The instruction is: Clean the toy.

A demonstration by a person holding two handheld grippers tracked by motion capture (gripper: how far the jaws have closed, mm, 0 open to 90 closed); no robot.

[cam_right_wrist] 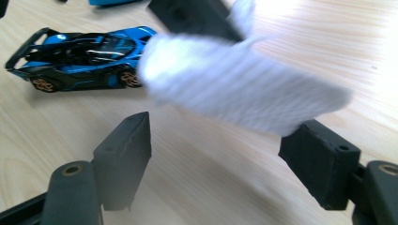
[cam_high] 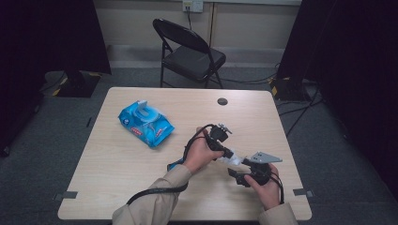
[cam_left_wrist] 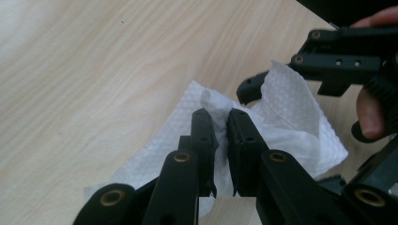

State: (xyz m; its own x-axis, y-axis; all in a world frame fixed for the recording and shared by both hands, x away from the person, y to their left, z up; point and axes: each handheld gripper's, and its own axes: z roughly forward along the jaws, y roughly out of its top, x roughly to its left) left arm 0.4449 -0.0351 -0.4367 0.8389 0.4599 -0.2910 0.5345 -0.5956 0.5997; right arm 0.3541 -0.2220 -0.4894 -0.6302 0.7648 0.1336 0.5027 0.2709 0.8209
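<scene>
**White wipe pinched in my left fingers**

White and dimpled, the wipe sat clamped between the narrow-set pads of my left gripper, its free end draped just above the pale wooden table. My right gripper stood wide, its fingers clear of the sheet, which hung blurred just above and between them; nothing was pressed there. Both grippers met near my edge of the table, right of centre. Beyond the wipe, in the right gripper view, a blue toy car rested on the wood. Farther off to the left lay a blue wipes pack, well apart, and past the table a black folding chair.
</scene>
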